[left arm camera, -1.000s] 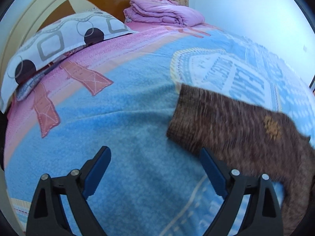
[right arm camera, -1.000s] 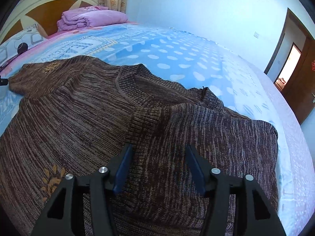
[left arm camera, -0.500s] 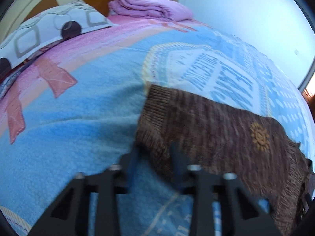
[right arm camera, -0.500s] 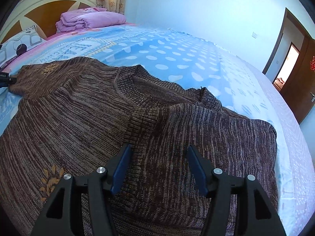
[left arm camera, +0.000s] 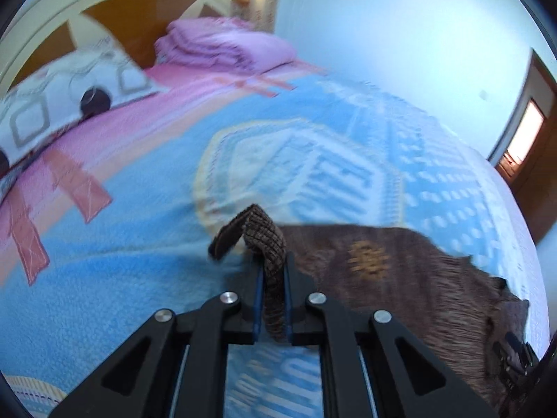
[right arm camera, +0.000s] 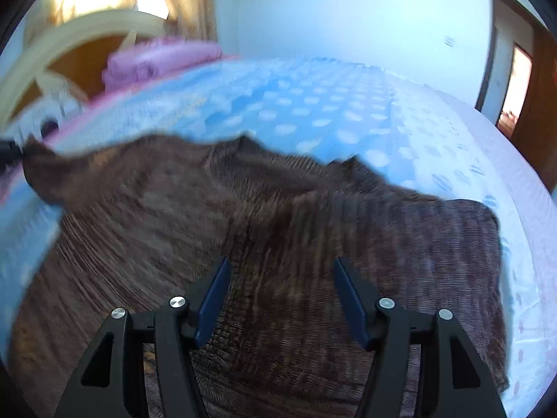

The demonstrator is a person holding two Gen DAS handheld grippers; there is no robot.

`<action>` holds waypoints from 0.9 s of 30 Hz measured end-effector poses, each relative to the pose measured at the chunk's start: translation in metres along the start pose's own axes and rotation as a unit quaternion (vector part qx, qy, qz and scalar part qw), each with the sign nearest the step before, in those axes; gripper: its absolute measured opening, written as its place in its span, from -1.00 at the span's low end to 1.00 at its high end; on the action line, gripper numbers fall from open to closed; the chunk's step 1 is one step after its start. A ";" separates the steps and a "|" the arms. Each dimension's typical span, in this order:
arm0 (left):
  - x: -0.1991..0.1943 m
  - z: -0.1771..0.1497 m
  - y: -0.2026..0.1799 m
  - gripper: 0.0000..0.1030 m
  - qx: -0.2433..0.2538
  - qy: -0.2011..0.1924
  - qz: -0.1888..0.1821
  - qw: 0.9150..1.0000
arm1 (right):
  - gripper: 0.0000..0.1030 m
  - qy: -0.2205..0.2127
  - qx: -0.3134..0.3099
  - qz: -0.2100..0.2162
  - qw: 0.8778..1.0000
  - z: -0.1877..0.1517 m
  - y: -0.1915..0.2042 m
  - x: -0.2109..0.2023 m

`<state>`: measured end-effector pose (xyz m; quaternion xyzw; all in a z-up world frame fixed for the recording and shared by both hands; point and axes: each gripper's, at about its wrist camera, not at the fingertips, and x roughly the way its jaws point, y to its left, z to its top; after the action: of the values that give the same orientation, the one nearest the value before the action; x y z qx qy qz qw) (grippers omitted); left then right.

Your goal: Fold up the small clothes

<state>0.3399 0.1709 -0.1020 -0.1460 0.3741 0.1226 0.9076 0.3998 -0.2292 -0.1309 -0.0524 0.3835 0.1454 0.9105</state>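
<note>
Your left gripper [left arm camera: 271, 299] is pinched tight on the ribbed cuff [left arm camera: 264, 237] of the brown sweater [right arm camera: 243, 230], which lies spread on the blue bed cover [left arm camera: 139, 278]. Your right gripper [right arm camera: 282, 299] hangs over the sweater with its fingers apart, holding nothing.

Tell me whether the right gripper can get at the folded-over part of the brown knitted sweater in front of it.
Probably yes: the right gripper is open over the brown knitted sweater, with nothing between its fingers and the knit.

Both wrist cameras look steeply down, close over one sweater [left arm camera: 400, 278]
</note>
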 end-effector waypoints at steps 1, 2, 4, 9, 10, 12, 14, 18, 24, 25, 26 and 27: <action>-0.005 0.002 -0.006 -0.80 0.006 -0.005 -0.004 1.000 | 0.20 -0.010 0.009 0.001 1.000 0.002 -0.005 -0.008; -0.010 0.004 -0.013 -0.80 0.013 -0.012 -0.009 1.000 | 0.20 -0.020 0.017 0.002 1.000 0.004 -0.011 -0.018; -0.019 0.008 -0.026 -0.80 0.024 -0.021 -0.020 0.999 | 0.20 -0.030 0.031 0.008 0.999 0.007 -0.021 -0.033; -0.036 0.014 -0.057 -0.80 0.036 -0.030 -0.049 0.998 | 0.24 -0.034 0.056 0.010 0.998 0.002 -0.046 -0.059; -0.039 0.015 -0.064 -0.80 0.039 -0.032 -0.057 0.997 | 0.24 -0.031 0.061 0.009 0.998 -0.001 -0.051 -0.062; -0.046 0.014 -0.079 -0.80 0.046 -0.035 -0.068 0.996 | 0.24 -0.026 0.072 0.007 0.997 -0.010 -0.062 -0.067; -0.052 0.012 -0.095 -0.80 0.053 -0.037 -0.079 0.995 | 0.24 -0.023 0.082 0.003 0.996 -0.019 -0.071 -0.073; -0.062 0.000 -0.132 -0.80 0.079 -0.044 -0.093 0.992 | 0.24 -0.029 0.094 -0.002 0.995 -0.035 -0.086 -0.090; -0.056 -0.036 -0.198 -0.80 0.113 -0.028 -0.123 0.986 | 0.25 -0.047 0.096 -0.007 0.994 -0.053 -0.089 -0.106; -0.052 -0.044 -0.210 -0.80 0.120 -0.021 -0.127 0.984 | 0.25 -0.049 0.095 -0.008 0.994 -0.056 -0.088 -0.106; -0.048 -0.054 -0.221 -0.80 0.127 -0.018 -0.126 0.984 | 0.25 -0.050 0.095 -0.006 0.994 -0.060 -0.086 -0.105; -0.044 -0.064 -0.233 -0.80 0.139 -0.018 -0.123 0.982 | 0.25 -0.051 0.097 -0.002 0.994 -0.063 -0.085 -0.103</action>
<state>0.3455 -0.0725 -0.0730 -0.0616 0.3498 -0.0406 0.9339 0.3144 -0.3464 -0.1031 0.0427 0.3491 0.1082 0.9298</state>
